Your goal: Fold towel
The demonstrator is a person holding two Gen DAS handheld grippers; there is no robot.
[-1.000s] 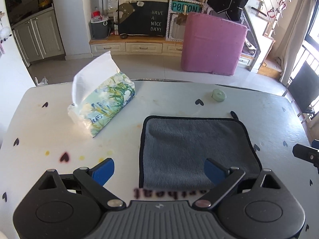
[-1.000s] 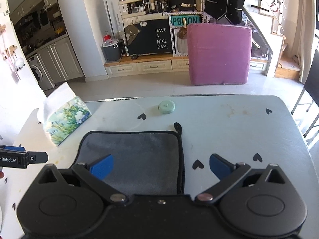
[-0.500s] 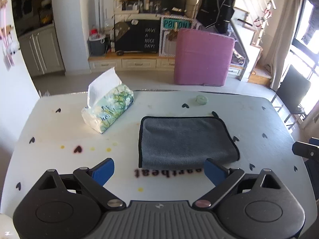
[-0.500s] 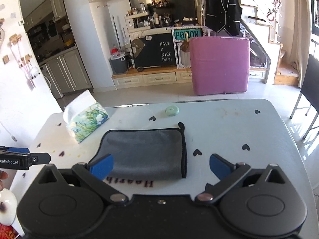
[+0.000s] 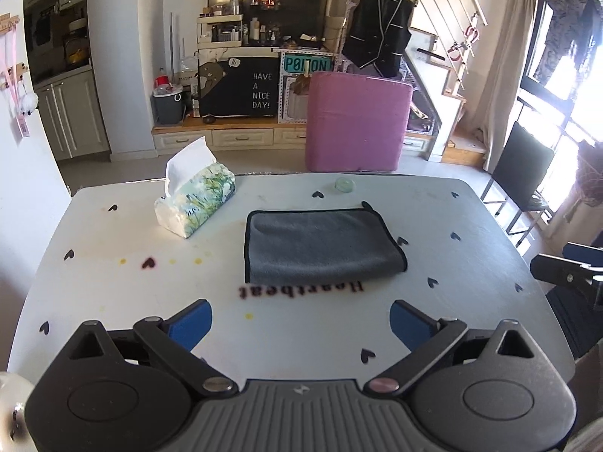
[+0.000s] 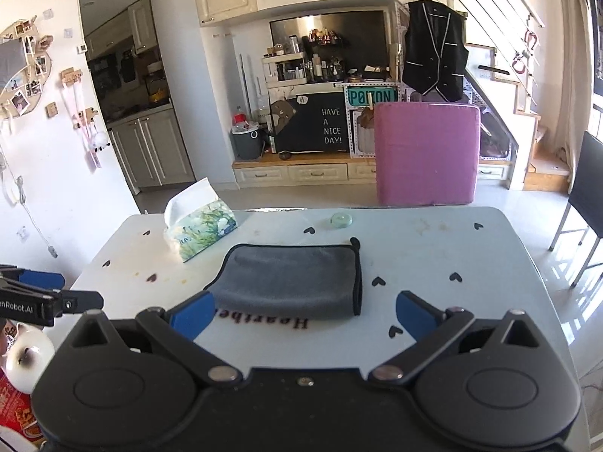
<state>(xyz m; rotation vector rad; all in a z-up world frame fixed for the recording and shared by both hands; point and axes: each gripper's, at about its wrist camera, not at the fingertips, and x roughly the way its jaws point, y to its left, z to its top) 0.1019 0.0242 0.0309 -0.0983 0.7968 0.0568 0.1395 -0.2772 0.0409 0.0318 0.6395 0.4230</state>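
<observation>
**Folded towel lay loose, both grippers clear of it**

The risk, as I judged it, was the fold springing apart or skewing: nothing pinned the grey towel [image 5: 320, 245], and a careless regrasp could drag its top layer. The towel sat mid-frame on the white table [image 5: 471, 218], beyond both tools. The left gripper [image 5: 300, 320] and right gripper [image 6: 304, 314] stood spread wide and empty, with a tissue pack [image 5: 196, 199] to the towel's upper left.

A folded grey microfibre towel with black trim [image 6: 290, 282] lies near the white tabletop's [image 6: 433, 256] front edge, beyond the right gripper's [image 6: 301, 312] spread blue fingertips [image 6: 192, 314].
</observation>
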